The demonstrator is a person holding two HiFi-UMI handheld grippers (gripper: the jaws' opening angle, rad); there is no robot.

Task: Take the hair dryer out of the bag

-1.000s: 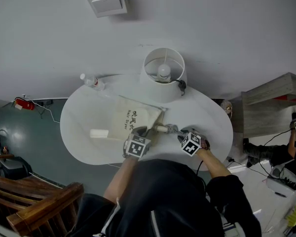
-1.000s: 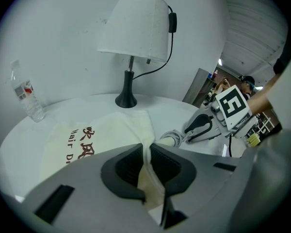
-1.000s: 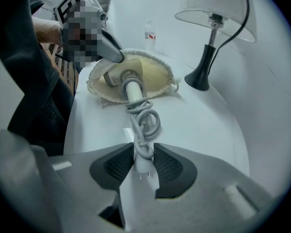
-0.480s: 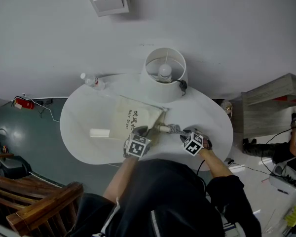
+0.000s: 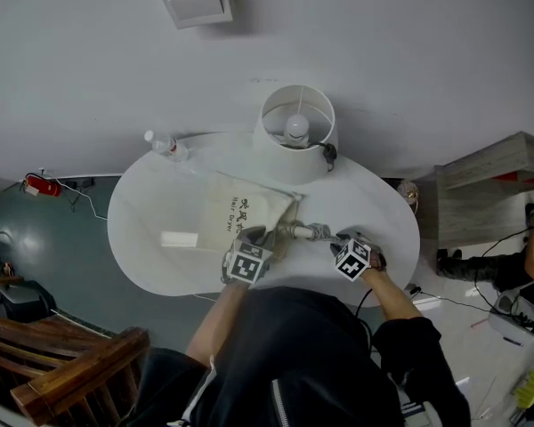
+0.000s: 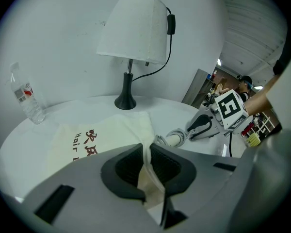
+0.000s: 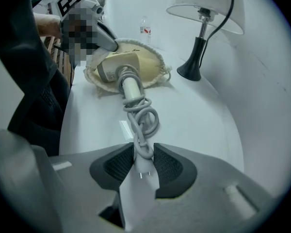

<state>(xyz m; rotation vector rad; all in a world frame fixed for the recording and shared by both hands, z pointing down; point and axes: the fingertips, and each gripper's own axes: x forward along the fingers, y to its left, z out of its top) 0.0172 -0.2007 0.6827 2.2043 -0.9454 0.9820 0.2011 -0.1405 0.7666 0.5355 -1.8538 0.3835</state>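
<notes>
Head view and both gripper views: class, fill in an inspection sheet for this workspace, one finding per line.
Surface: round white table.
Job's things: cream bag lying flat; hair dryer with its head in the bag's open mouth, handle out.
Clutter: water bottle, small white block, lamp.
Tongs: left tongs shut on the bag's cloth; right tongs shut on the plug end of the dryer cord.
Cables: dryer cord coiled on the table; lamp cord with a switch.
Surroundings: wooden chair, shelf unit, another person at the right edge.
</notes>
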